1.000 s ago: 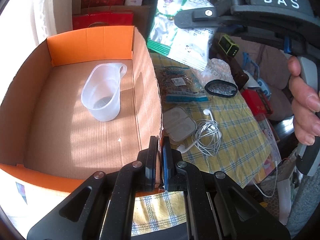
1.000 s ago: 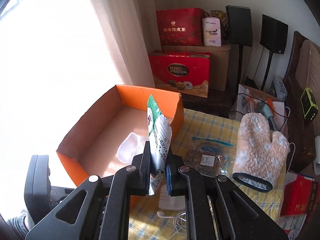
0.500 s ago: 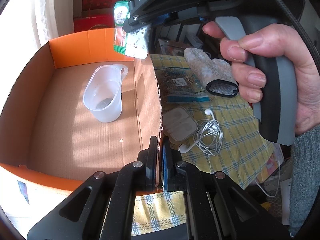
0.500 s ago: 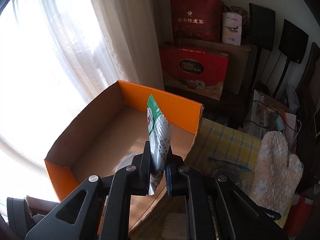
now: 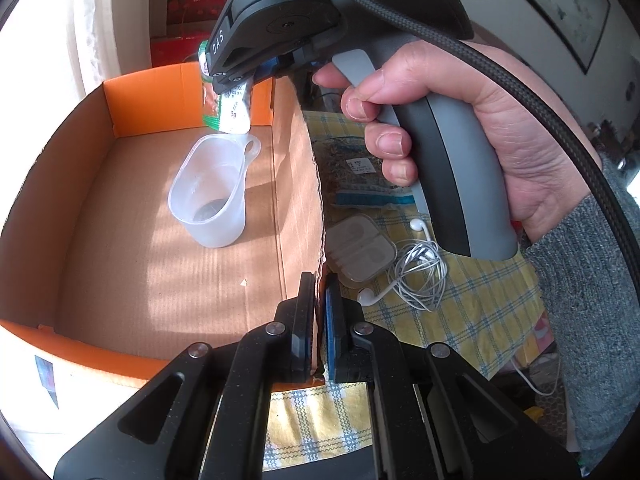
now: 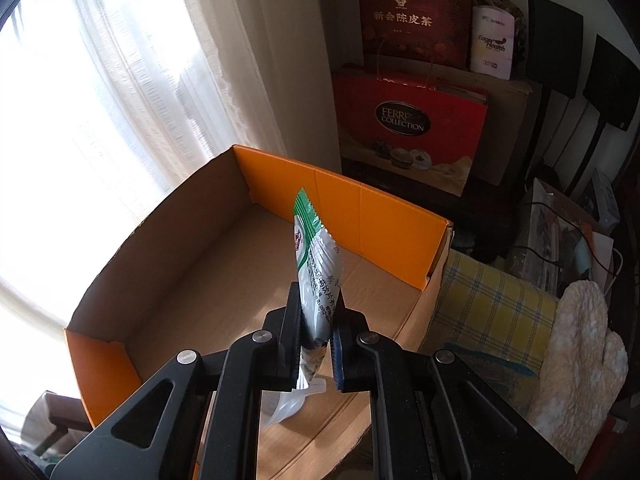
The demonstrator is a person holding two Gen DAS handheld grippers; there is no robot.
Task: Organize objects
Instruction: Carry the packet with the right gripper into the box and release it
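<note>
A: Sachet (image 6: 316,276) status?

B: Clamped upright in the right gripper (image 5: 230,80), jaws closed on its lower half, hanging over the cardboard box (image 5: 120,108) near the far orange wall, just above the measuring cup (image 5: 212,200).

A: Left gripper (image 5: 319,320)?

B: Pinched shut on the box's right wall, probably to stop the box sliding during the drop.

A: Why is the sachet that high?

B: Looks like clearance over the cup before release.

A: Left outside the box?

B: To its right: seed bag (image 5: 360,176), earphone case (image 5: 360,248), earphones (image 5: 416,276), 1 oven mitt (image 6: 580,360).
</note>
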